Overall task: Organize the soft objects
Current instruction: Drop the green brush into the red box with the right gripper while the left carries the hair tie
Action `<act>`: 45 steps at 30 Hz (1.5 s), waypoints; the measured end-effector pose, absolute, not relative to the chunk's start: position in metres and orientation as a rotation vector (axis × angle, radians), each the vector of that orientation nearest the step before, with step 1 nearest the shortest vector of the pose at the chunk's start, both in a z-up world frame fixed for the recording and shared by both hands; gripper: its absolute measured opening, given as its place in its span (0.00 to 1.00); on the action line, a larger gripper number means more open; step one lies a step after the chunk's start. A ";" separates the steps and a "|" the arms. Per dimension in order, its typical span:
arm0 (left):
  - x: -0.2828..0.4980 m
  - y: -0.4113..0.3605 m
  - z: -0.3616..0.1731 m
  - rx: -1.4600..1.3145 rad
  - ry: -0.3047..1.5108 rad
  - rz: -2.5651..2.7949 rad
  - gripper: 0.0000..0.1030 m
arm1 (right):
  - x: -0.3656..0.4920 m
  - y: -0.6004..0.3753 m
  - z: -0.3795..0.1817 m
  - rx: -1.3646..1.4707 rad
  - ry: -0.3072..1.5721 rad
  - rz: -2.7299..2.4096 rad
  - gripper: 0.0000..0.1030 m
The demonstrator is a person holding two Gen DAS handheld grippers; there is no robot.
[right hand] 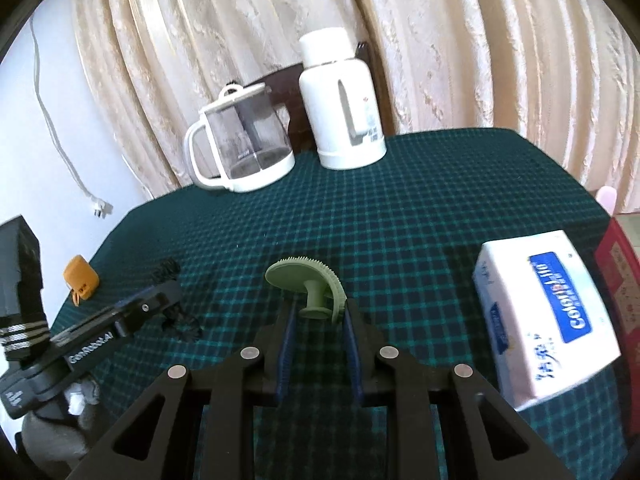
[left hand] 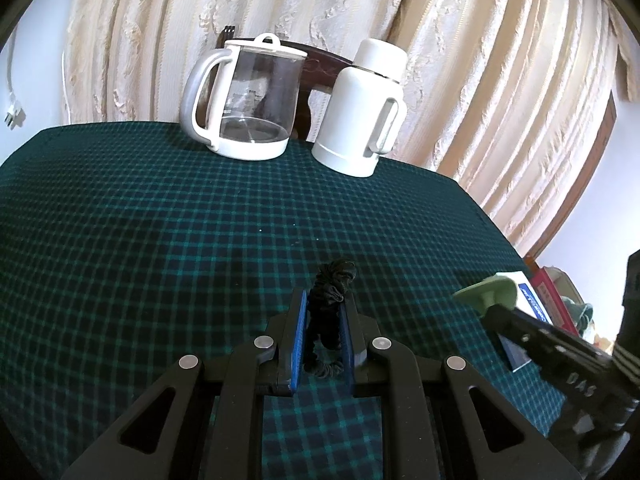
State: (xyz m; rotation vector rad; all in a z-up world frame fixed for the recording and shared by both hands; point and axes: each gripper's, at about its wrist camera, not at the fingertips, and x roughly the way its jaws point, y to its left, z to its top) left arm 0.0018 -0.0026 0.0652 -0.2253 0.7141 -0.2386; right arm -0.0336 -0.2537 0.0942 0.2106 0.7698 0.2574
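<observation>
- Two hand-held grippers are over a counter (left hand: 140, 220) with a green checked cloth.
- The left hand-held gripper (left hand: 323, 300) is closed tight on a black hair tie (left hand: 330, 292). The tie sticks out past the tips and hangs in a loop between the blue pads (left hand: 298, 340).
- The right hand-held gripper (right hand: 318, 312) is pinching a soft green brush (right hand: 308, 284). Its round disc pokes out in front of the tips, and its stem sits between them.
- Far ahead of both hand-held grippers stands a clear jug (left hand: 248, 100) with a white lid. It looks empty.
- Just beside the jug is a white flask (left hand: 360, 112) with its cap on. You cannot see inside it.
- To the right of the right hand-held gripper lies a pack of tissues (right hand: 548, 320).
- To its left, past the left hand-held gripper, is a small orange thing (right hand: 81, 277).
</observation>
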 end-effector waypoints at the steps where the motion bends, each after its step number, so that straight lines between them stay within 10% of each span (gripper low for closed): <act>1: 0.001 -0.004 0.066 -0.222 0.713 -0.240 0.15 | -0.036 -0.256 0.096 0.215 0.765 0.254 0.24; 32: -0.028 -0.151 0.102 -0.023 0.707 -0.482 0.15 | -0.148 -0.477 0.123 0.432 0.529 -0.264 0.24; 45: -0.032 -0.222 0.110 0.047 0.718 -0.589 0.15 | -0.167 -0.528 0.105 0.499 0.491 -0.398 0.50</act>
